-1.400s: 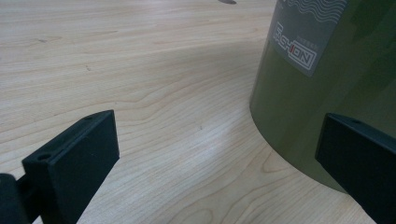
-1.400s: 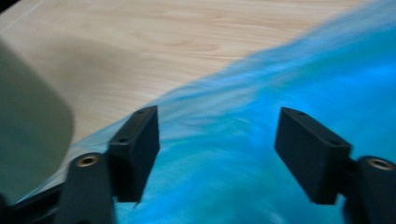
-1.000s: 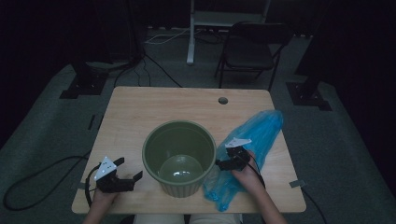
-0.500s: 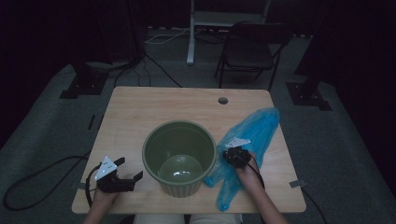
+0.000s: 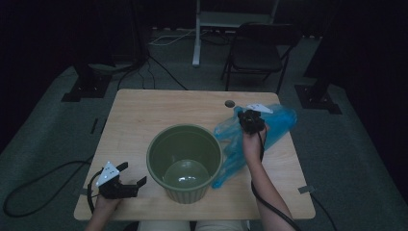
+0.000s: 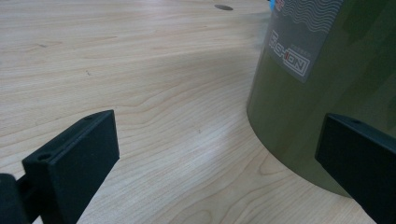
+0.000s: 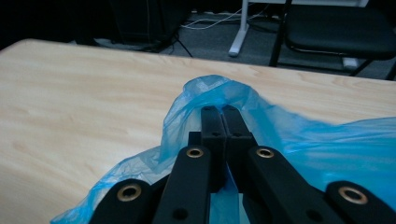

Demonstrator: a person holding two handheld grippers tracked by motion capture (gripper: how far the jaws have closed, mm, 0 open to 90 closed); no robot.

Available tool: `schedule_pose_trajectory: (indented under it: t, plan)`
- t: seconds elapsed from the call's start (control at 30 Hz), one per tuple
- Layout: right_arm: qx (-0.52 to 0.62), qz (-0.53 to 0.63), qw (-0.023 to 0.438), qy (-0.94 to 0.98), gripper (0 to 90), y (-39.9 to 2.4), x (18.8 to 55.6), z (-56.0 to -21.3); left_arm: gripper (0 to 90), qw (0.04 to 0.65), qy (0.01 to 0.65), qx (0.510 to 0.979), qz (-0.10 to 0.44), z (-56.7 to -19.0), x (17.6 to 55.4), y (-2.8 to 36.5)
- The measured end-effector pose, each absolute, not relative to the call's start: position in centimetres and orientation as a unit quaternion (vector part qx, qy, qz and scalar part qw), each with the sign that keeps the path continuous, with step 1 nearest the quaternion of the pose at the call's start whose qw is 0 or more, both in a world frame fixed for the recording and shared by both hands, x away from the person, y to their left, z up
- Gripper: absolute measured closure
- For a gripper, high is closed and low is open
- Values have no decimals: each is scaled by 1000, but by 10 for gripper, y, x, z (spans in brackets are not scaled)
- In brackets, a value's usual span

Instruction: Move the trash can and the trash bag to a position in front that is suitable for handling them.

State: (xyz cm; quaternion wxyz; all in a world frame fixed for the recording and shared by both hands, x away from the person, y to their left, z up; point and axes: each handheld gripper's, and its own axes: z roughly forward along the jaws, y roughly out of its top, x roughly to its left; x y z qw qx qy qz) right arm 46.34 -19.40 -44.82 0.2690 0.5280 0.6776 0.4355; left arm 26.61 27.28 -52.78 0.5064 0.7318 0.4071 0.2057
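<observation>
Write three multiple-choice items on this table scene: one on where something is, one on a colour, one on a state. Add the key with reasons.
1. Where does the green bin stand on the table?
A. At the far edge
B. Near the person's edge, between the two claws
C. On the floor

2. What colour is the plastic bag?
A. Blue
B. Red
C. White

3. How does the right claw stand?
A. Wide open over the bin
B. Shut on the bag
C. Lying on the table

Key: 1 B, the high view shows it between the left claw and the right one. 2 A, both the high view and the right gripper view show blue film. 3 B, its jaws meet with film pinched between them.
</observation>
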Motion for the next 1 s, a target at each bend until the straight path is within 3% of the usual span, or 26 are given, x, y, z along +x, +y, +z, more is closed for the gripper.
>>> schedule_pose_trajectory:
  t: [0.1,0.17,0.2,0.27,0.4,0.7,1.0]
  plan:
    - [531,431,250,685,883,-185,471,-451,2,507,408,731,205,-528,265,274]
    - [527,431,224,698,678,-180,471,-459,2,509,409,729,206,-528,265,274]
    - [523,426,212,708,616,-177,470,-463,2,509,410,728,206,-528,265,275]
    - [517,419,205,718,523,-178,464,-470,2,509,409,729,206,-527,265,276]
    - [510,420,185,727,433,-194,438,-473,1,507,409,730,206,-527,265,275]
    - [476,386,140,778,272,-216,364,-504,2,507,407,733,201,-528,267,271]
    - [432,314,155,831,270,-193,355,-536,2,509,408,730,203,-527,267,273]
